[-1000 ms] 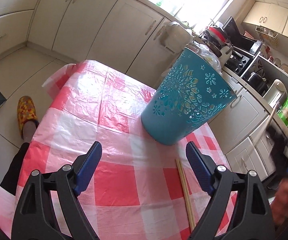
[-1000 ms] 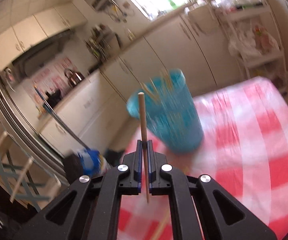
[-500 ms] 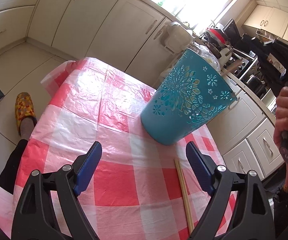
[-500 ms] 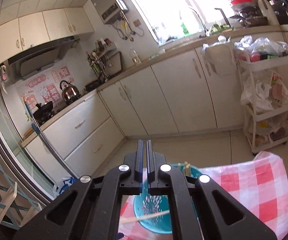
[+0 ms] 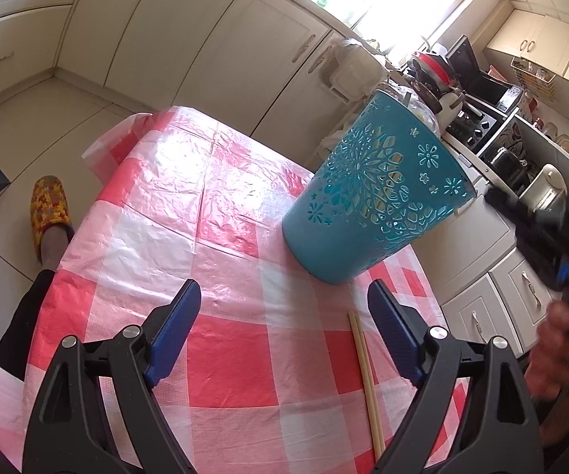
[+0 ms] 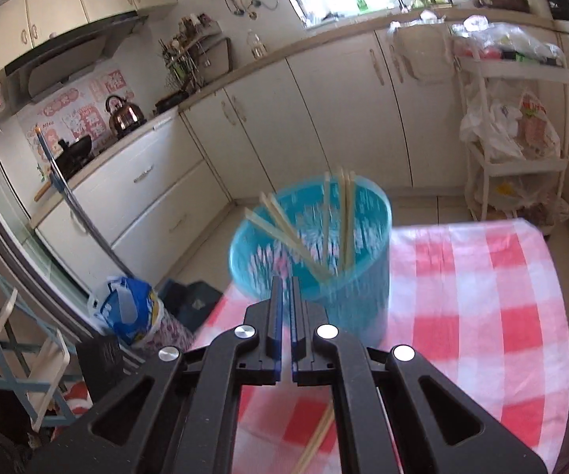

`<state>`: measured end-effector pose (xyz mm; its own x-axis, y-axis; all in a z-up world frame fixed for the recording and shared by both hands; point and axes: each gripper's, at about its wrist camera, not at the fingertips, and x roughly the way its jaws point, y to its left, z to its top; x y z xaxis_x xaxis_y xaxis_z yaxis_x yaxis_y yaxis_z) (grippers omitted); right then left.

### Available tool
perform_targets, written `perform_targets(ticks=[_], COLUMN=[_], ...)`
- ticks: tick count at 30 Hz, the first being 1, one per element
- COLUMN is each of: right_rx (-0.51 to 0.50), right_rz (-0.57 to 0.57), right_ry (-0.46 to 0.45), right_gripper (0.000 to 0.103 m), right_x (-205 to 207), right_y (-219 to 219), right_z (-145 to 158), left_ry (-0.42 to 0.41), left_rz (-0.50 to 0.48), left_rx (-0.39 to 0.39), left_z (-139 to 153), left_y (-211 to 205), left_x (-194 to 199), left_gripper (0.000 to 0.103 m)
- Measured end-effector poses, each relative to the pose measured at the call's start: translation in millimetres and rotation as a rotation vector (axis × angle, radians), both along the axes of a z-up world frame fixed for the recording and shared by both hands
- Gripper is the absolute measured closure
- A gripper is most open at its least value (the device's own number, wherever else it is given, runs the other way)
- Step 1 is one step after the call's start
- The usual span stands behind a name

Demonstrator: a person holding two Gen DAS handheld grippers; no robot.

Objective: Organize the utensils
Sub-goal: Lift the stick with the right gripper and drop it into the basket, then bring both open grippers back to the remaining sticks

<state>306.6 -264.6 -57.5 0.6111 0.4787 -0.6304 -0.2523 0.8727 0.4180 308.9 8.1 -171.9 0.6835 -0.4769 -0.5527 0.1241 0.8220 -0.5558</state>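
A teal cut-out holder (image 5: 371,201) (image 6: 316,252) stands on the red-and-white checked tablecloth (image 5: 213,245). Several pale wooden chopsticks (image 6: 340,221) lean inside it. Two more chopsticks (image 5: 365,371) (image 6: 318,438) lie side by side on the cloth, in front of the holder. My left gripper (image 5: 282,318) hovers open over the cloth, short of the holder, with nothing between its blue pads. My right gripper (image 6: 284,288) is shut and empty, its tips just before the holder's rim. It also appears blurred at the right edge of the left wrist view, held by a hand (image 5: 553,351).
The table's far edge lies just behind the holder, with the floor and cream cabinets (image 6: 268,118) beyond. A white trolley with bags (image 6: 513,126) stands at the far right. A slippered foot (image 5: 49,205) and a dark trouser leg are at the table's left side.
The right gripper held a chopstick upright a second ago; it now holds nothing and more chopsticks stand in the holder. It swung up and back down. The left gripper stayed put.
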Motion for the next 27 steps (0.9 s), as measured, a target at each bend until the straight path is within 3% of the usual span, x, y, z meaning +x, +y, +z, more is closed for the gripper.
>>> perform_targets(ticks=[7,10,19,20,22,27], right_rx=[-0.174,-0.19,-0.213,-0.2,-0.187,-0.251], right_rz=[0.05,0.034,0.016,0.013,0.003,0.013], right_ry=[0.219,0.25,0.229,0.235,0.239,0.203], right_gripper=[0.099,0.099,0.098,0.095,0.075,0.075], right_x=[-52.0,-60.4,-57.5,-55.9,-54.6,-58.1], right_y=[18.8,22.9,35.5,35.0,34.3,43.6], right_z=[-92.9,-112.3,-116.8,-116.7,-117.6,-116.9], left_ry=[0.002,0.005,0.008,0.008,0.008,0.009], left_rz=[0.003,0.006,0.008,0.007,0.007,0.007], left_rx=[0.008,0.008,0.006,0.006,0.006,0.005], left_z=[-0.3,-0.4,-0.9,-0.9,-0.8,-0.7], left_y=[-0.5,-0.1,-1.3,-1.0,-1.2,-1.2], left_x=[-0.4,0.0,0.4,0.4,0.5,0.6], left_gripper=[0.02,0.02,0.02,0.02,0.02,0.019])
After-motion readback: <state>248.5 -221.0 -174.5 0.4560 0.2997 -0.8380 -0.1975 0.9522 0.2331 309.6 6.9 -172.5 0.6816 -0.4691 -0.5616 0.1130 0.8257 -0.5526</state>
